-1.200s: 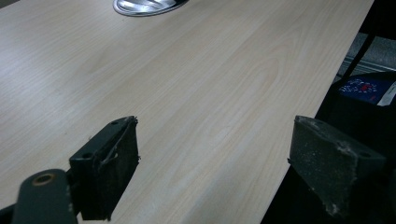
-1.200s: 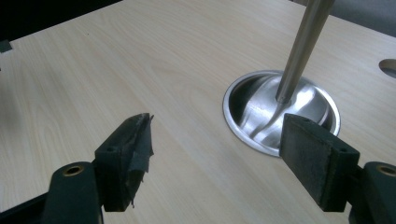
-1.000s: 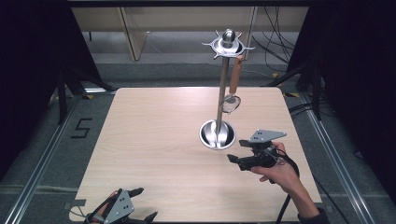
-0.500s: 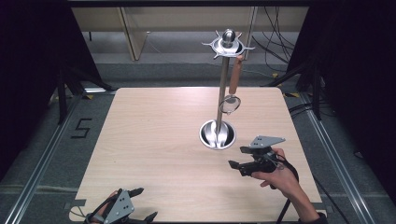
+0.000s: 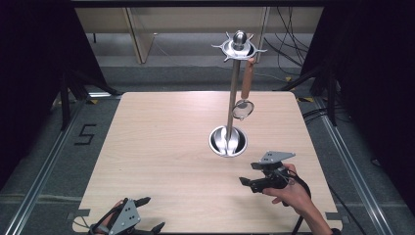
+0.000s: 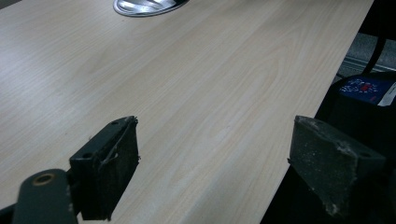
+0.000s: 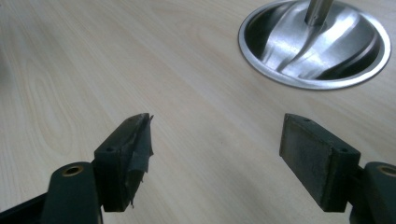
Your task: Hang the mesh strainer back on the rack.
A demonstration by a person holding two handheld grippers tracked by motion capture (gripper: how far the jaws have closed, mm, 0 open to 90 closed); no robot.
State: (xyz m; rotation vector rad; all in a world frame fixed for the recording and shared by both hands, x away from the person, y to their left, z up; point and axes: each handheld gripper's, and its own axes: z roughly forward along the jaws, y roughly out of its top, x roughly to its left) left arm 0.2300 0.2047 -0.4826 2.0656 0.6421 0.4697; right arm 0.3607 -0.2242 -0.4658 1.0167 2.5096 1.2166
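Standing upright toward the far right of the wooden table [image 5: 161,147]: one metal utensil stand [image 5: 234,88], its long axis vertical. Round dished base [image 5: 228,141] flat on the tabletop; slim pole rising from its middle to a spiked ring crown with a ball knob [image 5: 239,38] on top.

Hanging item: one small strainer [image 5: 242,108], wooden handle [image 5: 246,78] uppermost, hooked at the crown on the pole's right side. Long axis vertical, handle up, round mesh head down, head hanging clear above the table and just beside the pole.

Right gripper [image 5: 247,180]: held in the person's right hand [image 5: 288,193] over the near right part of the table, near the base and on the person's side of it, pointing leftward across the board. Jaws wide apart, nothing between them. In the right gripper view, the right gripper [image 7: 217,149] shows bare wood between its pads and the shiny base [image 7: 314,44] ahead to the upper right, with the foot of the pole rising from it.

Left gripper [image 5: 147,213]: at the near left edge of the table, held low, grey plate on top. In the left gripper view, the left gripper [image 6: 215,158] has jaws wide apart and empty, straddling the table's edge, one pad over wood and one past the edge; the base's rim [image 6: 149,6] is far ahead at the top.
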